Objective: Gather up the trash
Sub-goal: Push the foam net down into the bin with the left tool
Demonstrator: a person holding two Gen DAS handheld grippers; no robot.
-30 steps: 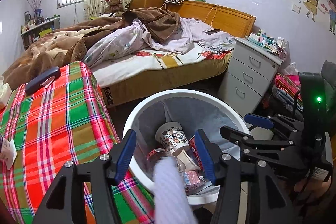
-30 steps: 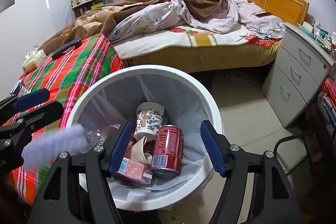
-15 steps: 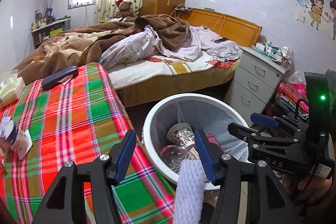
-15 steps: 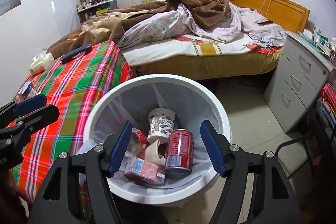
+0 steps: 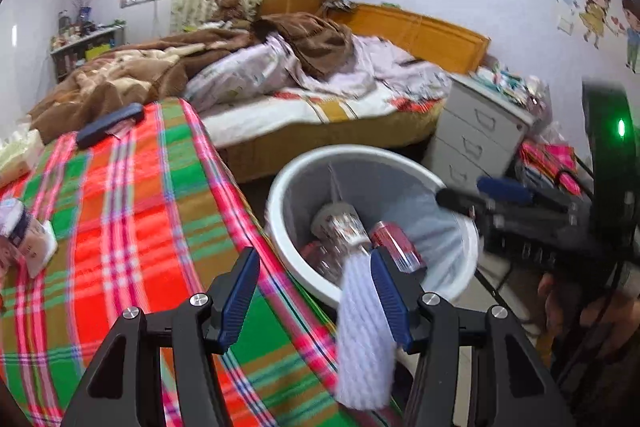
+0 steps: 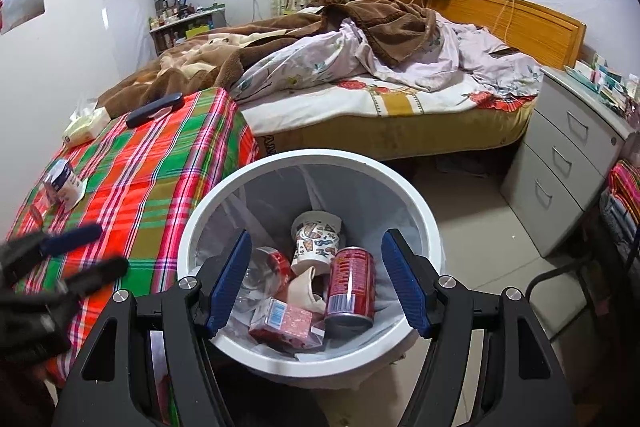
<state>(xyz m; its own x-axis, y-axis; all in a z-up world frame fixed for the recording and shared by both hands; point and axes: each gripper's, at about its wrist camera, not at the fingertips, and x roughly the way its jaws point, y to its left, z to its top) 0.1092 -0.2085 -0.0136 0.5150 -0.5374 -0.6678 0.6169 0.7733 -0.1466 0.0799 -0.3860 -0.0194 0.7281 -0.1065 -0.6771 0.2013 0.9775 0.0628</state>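
Now | my left gripper (image 5: 314, 293) gapes over the plaid table edge | my right gripper (image 6: 316, 283) gapes above the white bin (image 6: 424, 215) | red can (image 6: 350, 289) inside, between my right fingers.

The left wrist view looks from above the plaid-clothed table (image 5: 132, 211) toward the round white plastic trash bin (image 5: 280, 195). The right wrist view looks down, close over the bin (image 6: 416, 195). Both share bin, table and wooden bed (image 6: 400, 131).
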